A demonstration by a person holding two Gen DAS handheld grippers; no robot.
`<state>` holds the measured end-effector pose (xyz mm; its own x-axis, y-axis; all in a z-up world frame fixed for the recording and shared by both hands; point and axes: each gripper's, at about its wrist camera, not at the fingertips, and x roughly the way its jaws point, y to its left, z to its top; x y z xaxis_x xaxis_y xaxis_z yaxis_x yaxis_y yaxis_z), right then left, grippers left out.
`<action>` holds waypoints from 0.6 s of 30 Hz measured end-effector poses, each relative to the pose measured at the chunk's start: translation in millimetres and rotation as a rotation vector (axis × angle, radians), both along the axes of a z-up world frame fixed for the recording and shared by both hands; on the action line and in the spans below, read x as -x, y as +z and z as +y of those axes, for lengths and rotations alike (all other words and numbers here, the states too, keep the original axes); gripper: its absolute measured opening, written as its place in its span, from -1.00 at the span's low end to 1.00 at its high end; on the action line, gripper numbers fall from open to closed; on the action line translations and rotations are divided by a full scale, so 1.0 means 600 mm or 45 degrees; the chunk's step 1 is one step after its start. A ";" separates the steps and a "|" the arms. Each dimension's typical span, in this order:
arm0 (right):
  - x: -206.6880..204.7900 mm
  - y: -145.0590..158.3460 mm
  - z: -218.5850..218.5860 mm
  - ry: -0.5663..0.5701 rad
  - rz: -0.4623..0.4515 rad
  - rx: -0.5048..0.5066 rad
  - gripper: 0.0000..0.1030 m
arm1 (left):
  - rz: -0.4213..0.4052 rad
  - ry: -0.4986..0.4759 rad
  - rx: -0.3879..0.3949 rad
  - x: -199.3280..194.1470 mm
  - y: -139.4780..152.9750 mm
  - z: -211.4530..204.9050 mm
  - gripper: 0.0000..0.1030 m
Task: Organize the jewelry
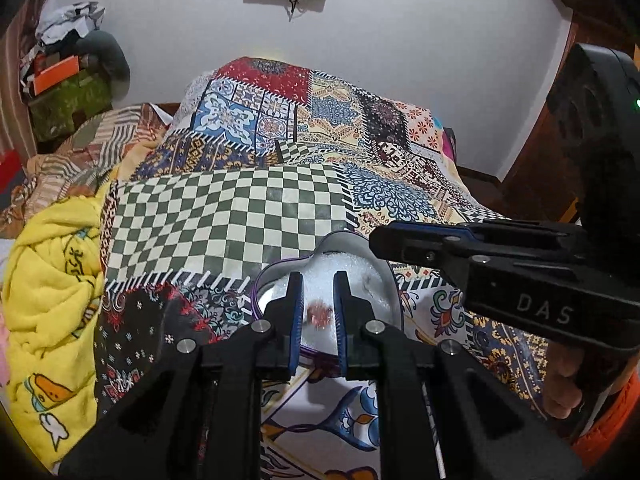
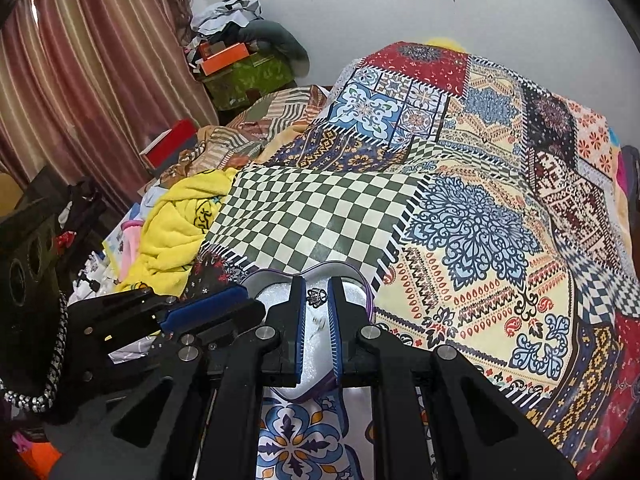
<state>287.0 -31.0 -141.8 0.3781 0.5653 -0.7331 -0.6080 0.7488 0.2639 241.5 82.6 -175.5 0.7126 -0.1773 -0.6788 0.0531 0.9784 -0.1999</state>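
A heart-shaped jewelry box (image 1: 360,256) with white lining and a purple rim lies on the patchwork bedspread; it also shows in the right wrist view (image 2: 352,292). My left gripper (image 1: 318,280) hovers over it with jaws apart; a blurred reddish piece of jewelry (image 1: 318,314) lies between them on the lining. My right gripper (image 2: 317,288) is narrowed around a small dark ring (image 2: 316,297) near the fingertips, over the box. The right gripper also crosses the left wrist view (image 1: 480,256), and the left gripper shows at the left of the right wrist view (image 2: 208,310).
The patchwork bedspread (image 2: 480,208) covers the bed. A yellow towel (image 1: 52,280) lies bunched at the left. Boxes and clothes (image 2: 240,60) pile up by the striped curtain (image 2: 100,60). A beaded chain (image 2: 52,360) hangs at the left edge.
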 end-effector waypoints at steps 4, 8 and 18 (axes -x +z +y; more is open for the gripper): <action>0.001 0.005 -0.005 0.001 0.004 -0.021 -0.40 | 0.015 -0.003 0.007 -0.001 0.002 0.002 -0.76; 0.012 0.021 -0.011 -0.011 -0.044 -0.022 -0.34 | 0.008 0.019 0.024 0.006 0.012 0.010 -0.75; 0.051 0.061 -0.066 -0.089 -0.137 0.011 -0.34 | -0.019 0.060 0.013 0.045 0.053 0.017 -0.57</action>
<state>256.5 -70.5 -105.1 0.4935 0.5283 -0.6909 -0.5784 0.7926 0.1929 214.5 92.6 -143.7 0.7303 -0.1500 -0.6665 0.0100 0.9778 -0.2091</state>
